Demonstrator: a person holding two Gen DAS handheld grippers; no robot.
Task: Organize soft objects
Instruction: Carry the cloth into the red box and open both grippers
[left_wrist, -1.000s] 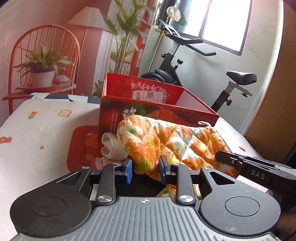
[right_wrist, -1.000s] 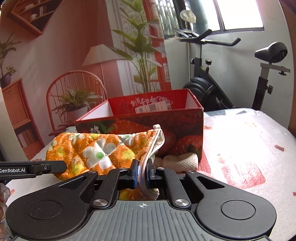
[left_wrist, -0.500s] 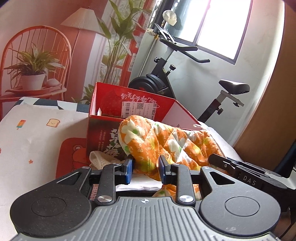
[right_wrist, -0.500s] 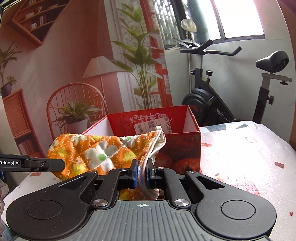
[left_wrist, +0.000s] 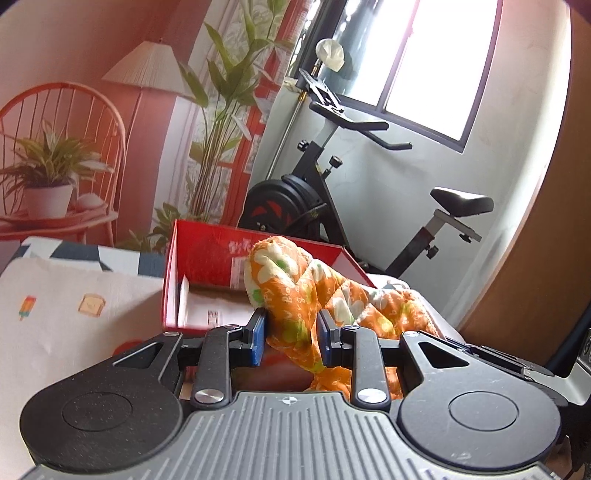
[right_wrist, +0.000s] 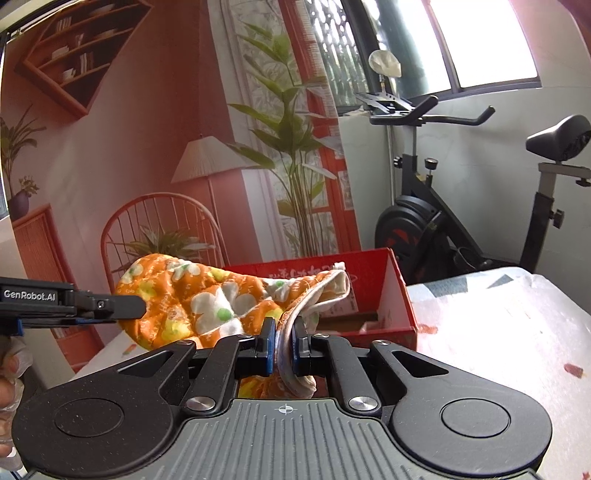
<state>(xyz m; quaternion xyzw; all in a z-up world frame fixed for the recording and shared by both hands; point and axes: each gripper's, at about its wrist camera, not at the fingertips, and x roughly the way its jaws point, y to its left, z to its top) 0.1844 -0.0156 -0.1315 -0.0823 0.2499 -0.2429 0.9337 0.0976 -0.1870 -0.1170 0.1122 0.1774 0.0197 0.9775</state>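
Note:
An orange flowered quilted cloth (left_wrist: 295, 291) hangs in the air between both grippers, in front of an open red cardboard box (left_wrist: 207, 258). My left gripper (left_wrist: 290, 338) is shut on one end of the cloth. My right gripper (right_wrist: 283, 341) is shut on the cloth's white-lined edge (right_wrist: 317, 291). The cloth (right_wrist: 199, 299) spans from the right gripper to the left gripper's finger (right_wrist: 107, 306) in the right wrist view. The red box (right_wrist: 369, 291) stands just beyond it and holds white papers.
The box stands on a table covered with a white printed cloth (left_wrist: 74, 299). An exercise bike (right_wrist: 436, 221) stands behind the table. A backdrop with a chair, lamp and plants (left_wrist: 59, 173) fills the far wall.
Both grippers have risen with the cloth, lifting it off the table to the height of the box's rim. The mesh item seen earlier by the box has dropped out of view.

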